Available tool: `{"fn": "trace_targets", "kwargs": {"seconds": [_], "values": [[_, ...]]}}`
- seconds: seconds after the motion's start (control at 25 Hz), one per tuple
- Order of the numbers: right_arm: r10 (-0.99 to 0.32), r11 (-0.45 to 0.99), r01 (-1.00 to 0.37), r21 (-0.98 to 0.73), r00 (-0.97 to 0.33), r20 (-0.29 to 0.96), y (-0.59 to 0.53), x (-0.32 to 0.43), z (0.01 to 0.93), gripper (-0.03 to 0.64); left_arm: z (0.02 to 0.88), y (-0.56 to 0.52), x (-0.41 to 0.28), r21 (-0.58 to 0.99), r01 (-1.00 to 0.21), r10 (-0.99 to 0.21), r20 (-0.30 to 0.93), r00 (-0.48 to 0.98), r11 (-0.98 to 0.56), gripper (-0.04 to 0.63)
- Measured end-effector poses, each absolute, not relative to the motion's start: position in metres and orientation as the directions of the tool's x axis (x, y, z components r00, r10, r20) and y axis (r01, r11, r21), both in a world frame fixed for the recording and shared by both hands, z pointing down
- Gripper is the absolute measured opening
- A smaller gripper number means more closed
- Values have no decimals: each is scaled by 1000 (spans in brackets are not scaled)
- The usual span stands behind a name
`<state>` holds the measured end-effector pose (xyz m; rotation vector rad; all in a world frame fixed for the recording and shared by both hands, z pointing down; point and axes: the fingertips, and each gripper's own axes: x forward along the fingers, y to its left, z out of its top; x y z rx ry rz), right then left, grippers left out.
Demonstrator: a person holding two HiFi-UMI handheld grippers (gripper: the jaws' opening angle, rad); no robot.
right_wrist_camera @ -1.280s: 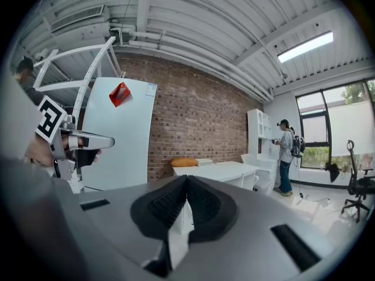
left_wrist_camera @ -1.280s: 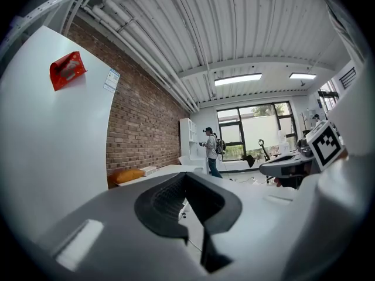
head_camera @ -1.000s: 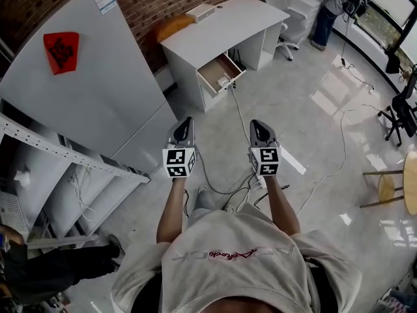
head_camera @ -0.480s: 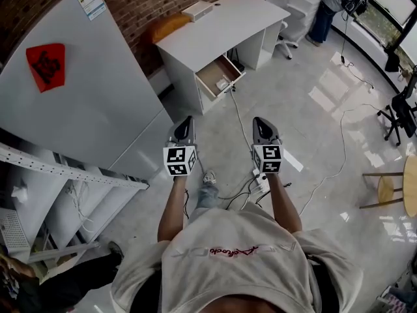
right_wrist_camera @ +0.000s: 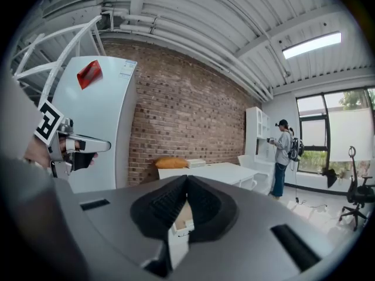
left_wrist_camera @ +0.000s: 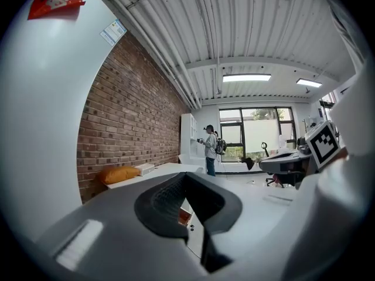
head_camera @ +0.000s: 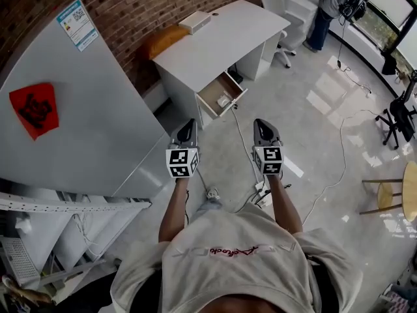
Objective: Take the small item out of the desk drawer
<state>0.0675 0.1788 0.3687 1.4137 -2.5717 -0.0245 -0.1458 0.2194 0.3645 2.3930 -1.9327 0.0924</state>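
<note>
A white desk [head_camera: 215, 38] stands against the brick wall, and its top drawer [head_camera: 221, 94] is pulled open. A small pale item [head_camera: 223, 100] lies inside the drawer. In the head view my left gripper [head_camera: 187, 125] and right gripper [head_camera: 262, 124] are held level side by side, well short of the desk, over the floor. Both are shut with nothing in them. In the left gripper view the left gripper [left_wrist_camera: 186, 178] has its pads meeting, with the drawer [left_wrist_camera: 185, 216] showing beyond. The right gripper [right_wrist_camera: 187, 181] frames the drawer [right_wrist_camera: 181, 215] the same way.
A tall white fridge [head_camera: 85, 109] with a red sticker stands at the left, with a metal shelf [head_camera: 58, 207] beside it. Cables and a power strip [head_camera: 260, 189] lie on the floor. An orange cushion [head_camera: 159, 41] and a white box [head_camera: 195, 21] are on the desk. A person [head_camera: 326, 8] stands far back.
Both grippers have travelled forward toward the desk, so the desk and open drawer sit nearer and lower in the head view. The fridge has slid further left. The jaws stayed shut.
</note>
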Motion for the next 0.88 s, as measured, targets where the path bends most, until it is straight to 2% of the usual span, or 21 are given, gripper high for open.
{"fn": "trace_targets", "kwargs": {"seconds": [0.88], "values": [[-892, 442, -888, 129, -421, 165, 45, 24, 370, 12, 368, 65, -190, 15, -946, -943, 78, 324, -324, 9]]}}
